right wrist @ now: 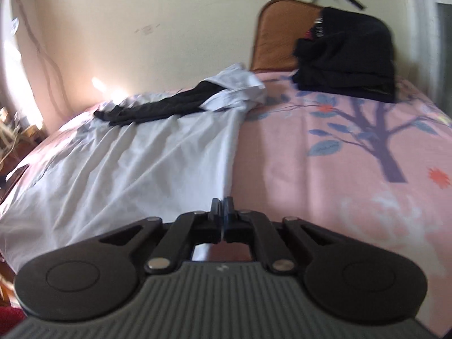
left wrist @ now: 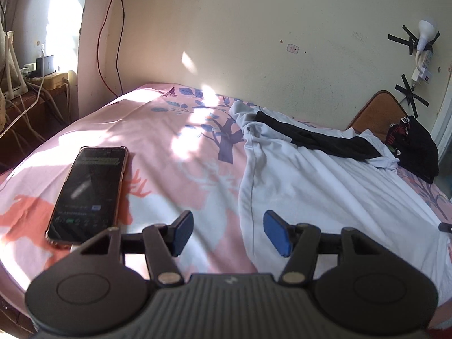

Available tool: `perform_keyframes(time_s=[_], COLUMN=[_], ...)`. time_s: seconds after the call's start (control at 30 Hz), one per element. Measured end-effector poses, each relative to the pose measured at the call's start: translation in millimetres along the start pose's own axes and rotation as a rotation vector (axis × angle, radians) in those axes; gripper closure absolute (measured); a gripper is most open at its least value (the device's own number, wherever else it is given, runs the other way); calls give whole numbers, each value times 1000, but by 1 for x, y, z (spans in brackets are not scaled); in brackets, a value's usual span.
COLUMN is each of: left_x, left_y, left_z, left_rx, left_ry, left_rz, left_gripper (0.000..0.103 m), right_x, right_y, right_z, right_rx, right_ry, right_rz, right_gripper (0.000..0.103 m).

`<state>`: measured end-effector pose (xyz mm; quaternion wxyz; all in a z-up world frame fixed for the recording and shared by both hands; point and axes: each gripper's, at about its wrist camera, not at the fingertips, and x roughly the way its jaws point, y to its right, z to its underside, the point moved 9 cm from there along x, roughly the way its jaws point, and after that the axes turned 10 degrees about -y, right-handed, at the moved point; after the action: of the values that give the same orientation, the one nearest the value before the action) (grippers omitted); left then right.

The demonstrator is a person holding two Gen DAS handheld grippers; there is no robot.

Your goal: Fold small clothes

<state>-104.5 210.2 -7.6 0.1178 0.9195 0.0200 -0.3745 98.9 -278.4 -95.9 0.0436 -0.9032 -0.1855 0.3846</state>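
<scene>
In the left wrist view, the left gripper (left wrist: 228, 233) is seen at the lower centre of the frame with its jaws standing apart; the blue pads (left wrist: 275, 233) are well separated and nothing is held between them. Beneath the gap lies the pink printed bedsheet (left wrist: 158, 130), and the left edge of a white garment (left wrist: 325, 197) passes just under the right pad. The garment is spread over the right half of the frame, wrinkled, with a black cloth (left wrist: 319, 138) laid across its far end. A phone (left wrist: 89, 195) with a dark screen is seen lying flat on the sheet at the lower left, just beside the gripper. A folded stack of dark clothes (left wrist: 415, 149) is placed at the right edge, against a brown cushion (left wrist: 378, 110).

In the right wrist view, which is somewhat blurred, the right gripper (right wrist: 223, 212) is seen at the lower centre with its jaws brought fully together. The tips are placed at the right-hand edge of the white garment (right wrist: 127, 169); whether any fabric is pinched between them cannot be told. The black cloth (right wrist: 158, 107) is seen at the upper left of centre, and the dark stack (right wrist: 347, 65) at the upper right.
</scene>
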Motion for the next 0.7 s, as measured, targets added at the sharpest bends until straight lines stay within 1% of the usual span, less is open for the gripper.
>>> perform_keyframes(time_s=[0.03, 0.1, 0.13, 0.17, 0.2, 0.23, 0.27, 0.3, 0.33, 0.43, 0.47, 0.53, 0.57, 0.6, 0.63, 0.67, 0.7], left_x=[-5, -8, -9, -7, -4, -1, 1, -3, -6, -14, -15, -14, -12, -11, -9, -7, -4], left_y=[0, 0, 1, 1, 0, -2, -4, -4, -4, -2, 1, 10, 17, 25, 31, 39, 48], left_z=[7, 19, 25, 31, 38, 44, 48, 52, 54, 61, 63, 66, 68, 68, 68, 66, 64], left_rx=[3, -2, -4, -8, -18, -33, -48, -61, -72, -113, -115, -107, -98, -83, -65, -45, -24], left_ry=[-7, -36, -52, -72, -91, -111, -113, -96, -96, -99, -99, -108, -117, -117, -113, -111, -114], left_rz=[4, 15, 30, 49, 52, 46, 46, 49, 64, 110, 128, 152, 160, 171, 183, 194, 203], left_gripper=[47, 46, 45, 42, 41, 41, 41, 40, 39, 32, 30, 30, 30, 30, 31, 35, 48], right_x=[-9, -22, -29, -33, -42, -50, -54, -58, -57, -54, -55, -50, -49, -47, -44, -59, -58], right_y=[17, 45, 51, 54, 53, 50, 46, 41, 36, 16, 10, 2, -3, -6, -13, -22, -24], right_z=[4, 15, 21, 26, 31, 28, 32, 34, 39, 60, 68, 74, 76, 77, 81, 81, 79], right_rx=[63, 134, 160, 195, 229, 241, 234, 209, 181, 107, 87, 43, 28, 21, 15, 9, -6], right_ry=[6, -6, -11, -16, -28, -39, -43, -53, -67, -139, -140, -127, -118, -128, -155, -151, -146], right_rz=[4, 56, 34, -10, -85, -140, -167, -178, -181, -187, -187, -179, -170, -179, -198, -188, -174], right_gripper=[100, 100, 94, 93, 90, 83, 78, 63, 53, 51, 52, 53, 57, 84, 97, 98, 98])
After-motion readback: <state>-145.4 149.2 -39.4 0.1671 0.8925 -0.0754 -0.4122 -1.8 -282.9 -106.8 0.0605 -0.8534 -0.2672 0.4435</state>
